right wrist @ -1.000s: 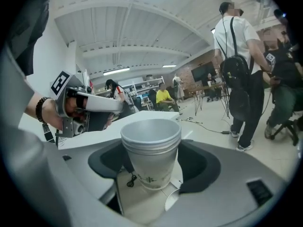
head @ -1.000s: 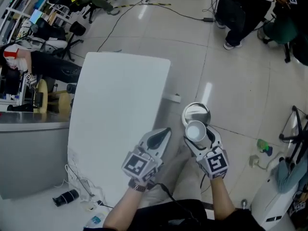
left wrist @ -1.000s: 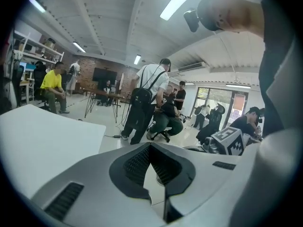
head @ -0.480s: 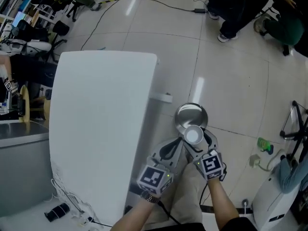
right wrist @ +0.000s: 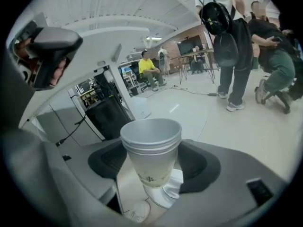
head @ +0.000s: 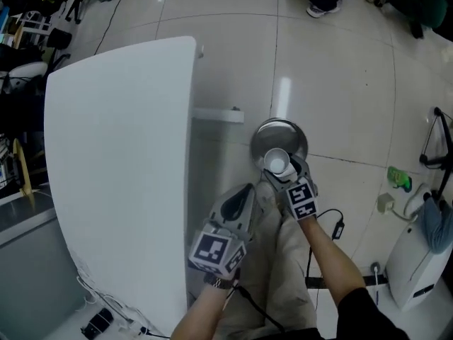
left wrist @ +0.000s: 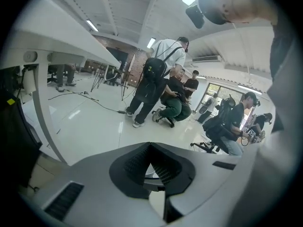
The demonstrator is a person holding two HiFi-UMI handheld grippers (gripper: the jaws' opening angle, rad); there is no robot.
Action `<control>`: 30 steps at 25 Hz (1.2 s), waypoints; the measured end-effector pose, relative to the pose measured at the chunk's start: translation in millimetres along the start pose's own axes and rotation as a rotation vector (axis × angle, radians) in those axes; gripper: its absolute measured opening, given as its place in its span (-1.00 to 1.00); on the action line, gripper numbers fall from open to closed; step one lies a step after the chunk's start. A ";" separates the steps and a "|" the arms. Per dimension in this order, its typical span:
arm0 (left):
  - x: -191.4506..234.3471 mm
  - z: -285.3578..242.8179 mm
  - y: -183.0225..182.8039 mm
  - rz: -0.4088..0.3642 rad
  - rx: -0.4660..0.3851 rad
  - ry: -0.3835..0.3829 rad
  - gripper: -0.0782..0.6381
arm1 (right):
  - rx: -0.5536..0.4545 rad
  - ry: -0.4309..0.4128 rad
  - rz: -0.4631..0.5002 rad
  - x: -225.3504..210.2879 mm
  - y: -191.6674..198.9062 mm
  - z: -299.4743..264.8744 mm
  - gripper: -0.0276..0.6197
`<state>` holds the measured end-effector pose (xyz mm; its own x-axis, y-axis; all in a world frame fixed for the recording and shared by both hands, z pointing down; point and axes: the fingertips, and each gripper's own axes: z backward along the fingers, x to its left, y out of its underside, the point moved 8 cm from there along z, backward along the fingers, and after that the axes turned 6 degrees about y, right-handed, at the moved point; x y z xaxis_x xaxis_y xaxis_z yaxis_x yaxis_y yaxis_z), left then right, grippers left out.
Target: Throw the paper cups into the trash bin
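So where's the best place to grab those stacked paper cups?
Grip the paper cups on the side wall, below the rolled rims, coming from the side. They stand upright and taper downward, so the rims should stop them slipping. The right hand-held gripper pinches them there.

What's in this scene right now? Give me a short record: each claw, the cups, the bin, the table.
right claw: closed on a stack of nested white paper cups, upright
left claw: shut, nothing between its jaws
bin: round shiny metal trash bin on the tiled floor, open top
cups versus bin: in the head view, over the bin's near rim; not released
table: white rectangular table, left of the bin
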<state>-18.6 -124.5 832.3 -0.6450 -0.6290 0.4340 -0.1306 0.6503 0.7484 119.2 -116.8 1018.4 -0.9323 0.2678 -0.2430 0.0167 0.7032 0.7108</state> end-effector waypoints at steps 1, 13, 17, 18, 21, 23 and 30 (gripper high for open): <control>1.2 -2.5 5.4 0.006 0.007 -0.001 -0.78 | 0.018 0.013 0.007 -4.0 11.3 -11.8 0.16; 11.2 -1.0 56.4 0.032 0.033 0.028 -0.78 | 0.314 0.071 0.033 -15.0 114.3 -107.7 0.16; 12.9 3.8 62.1 0.060 0.062 0.031 -0.78 | 0.403 0.058 0.026 -12.2 121.3 -114.0 0.18; 13.3 4.4 62.0 0.061 0.063 0.031 -0.78 | 0.410 0.042 0.018 -9.4 119.8 -113.3 0.18; 15.1 5.1 57.9 0.050 0.045 0.034 -0.78 | 0.432 0.009 -0.016 -6.9 121.3 -110.5 0.30; 13.2 5.8 53.2 0.055 0.052 0.045 -0.78 | 0.441 -0.003 -0.031 -6.8 122.0 -107.1 0.30; -2.2 9.4 34.2 0.076 0.072 0.061 -0.78 | 0.445 0.002 -0.064 -7.1 118.2 -71.4 0.30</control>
<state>-28.7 -96.9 852.2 -0.6088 -0.5995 0.5195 -0.1378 0.7248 0.6750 102.1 -82.7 1151.3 -0.9371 0.2135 -0.2760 0.1121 0.9333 0.3412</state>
